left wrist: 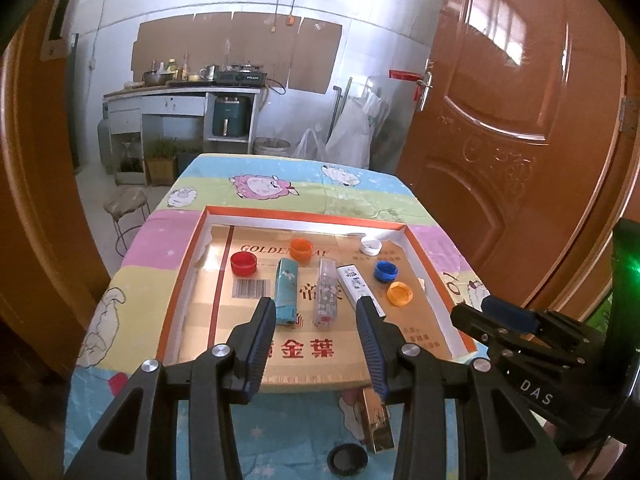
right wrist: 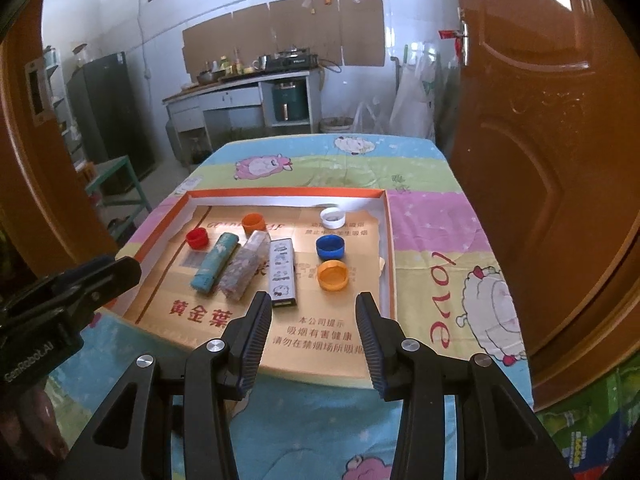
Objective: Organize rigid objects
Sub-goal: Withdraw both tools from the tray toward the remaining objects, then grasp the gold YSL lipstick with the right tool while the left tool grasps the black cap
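Observation:
A shallow orange-rimmed cardboard tray [left wrist: 182,280] [right wrist: 390,240] lies on the table. In it lie a teal box [left wrist: 286,292] [right wrist: 214,262], a clear patterned box [left wrist: 326,296] [right wrist: 246,268] and a white patterned box [left wrist: 358,286] [right wrist: 283,272], side by side. Around them sit red [left wrist: 243,263] [right wrist: 197,238], orange [left wrist: 301,249] [right wrist: 253,223], white [left wrist: 371,245] [right wrist: 333,217], blue [left wrist: 386,271] [right wrist: 330,247] and yellow-orange [left wrist: 400,293] [right wrist: 333,275] caps. My left gripper [left wrist: 316,312] is open above the tray's near edge. My right gripper [right wrist: 314,308] is open, also over the near edge. Both are empty.
A gold box [left wrist: 378,426] and a black cap [left wrist: 347,460] lie on the cartoon tablecloth [left wrist: 280,188] in front of the tray. A brown door [left wrist: 520,120] stands close on the right. A stool [left wrist: 126,204] stands left of the table.

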Demonstrator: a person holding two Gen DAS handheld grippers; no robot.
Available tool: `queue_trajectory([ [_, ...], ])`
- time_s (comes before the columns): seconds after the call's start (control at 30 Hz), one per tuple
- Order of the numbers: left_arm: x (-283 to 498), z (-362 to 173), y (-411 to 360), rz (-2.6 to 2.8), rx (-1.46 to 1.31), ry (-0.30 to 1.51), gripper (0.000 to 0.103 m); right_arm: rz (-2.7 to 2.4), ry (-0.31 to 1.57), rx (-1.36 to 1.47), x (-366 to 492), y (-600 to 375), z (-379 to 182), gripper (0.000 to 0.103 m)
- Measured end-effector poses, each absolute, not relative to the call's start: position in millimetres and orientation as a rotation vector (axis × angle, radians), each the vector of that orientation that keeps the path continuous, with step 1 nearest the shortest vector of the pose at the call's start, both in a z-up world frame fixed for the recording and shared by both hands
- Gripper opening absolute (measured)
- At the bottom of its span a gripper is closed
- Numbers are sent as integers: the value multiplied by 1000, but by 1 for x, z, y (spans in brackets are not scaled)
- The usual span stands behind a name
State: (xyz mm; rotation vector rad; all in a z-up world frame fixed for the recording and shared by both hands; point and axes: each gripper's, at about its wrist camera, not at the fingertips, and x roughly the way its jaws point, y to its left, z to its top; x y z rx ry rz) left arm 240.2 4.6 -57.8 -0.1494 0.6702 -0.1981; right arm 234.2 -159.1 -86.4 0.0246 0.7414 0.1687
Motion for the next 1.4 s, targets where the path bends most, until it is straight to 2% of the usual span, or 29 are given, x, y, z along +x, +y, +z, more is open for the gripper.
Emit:
queue_trajectory([
  [0.83, 158, -50, 29, -196, -152, 620, 42, 158, 697, 9, 149, -142, -64, 45],
  [1.07, 142, -57, 43, -188, -173, 621, 42, 167, 714, 6, 144, -132, -76, 47],
  [1.13, 139, -61, 47, -187, -181, 626, 42, 170, 723, 8, 147, -127, -83, 49],
  [1.4, 135, -73, 64, -178, -207, 638, 42, 168, 797, -3, 175, -102, -121, 49],
])
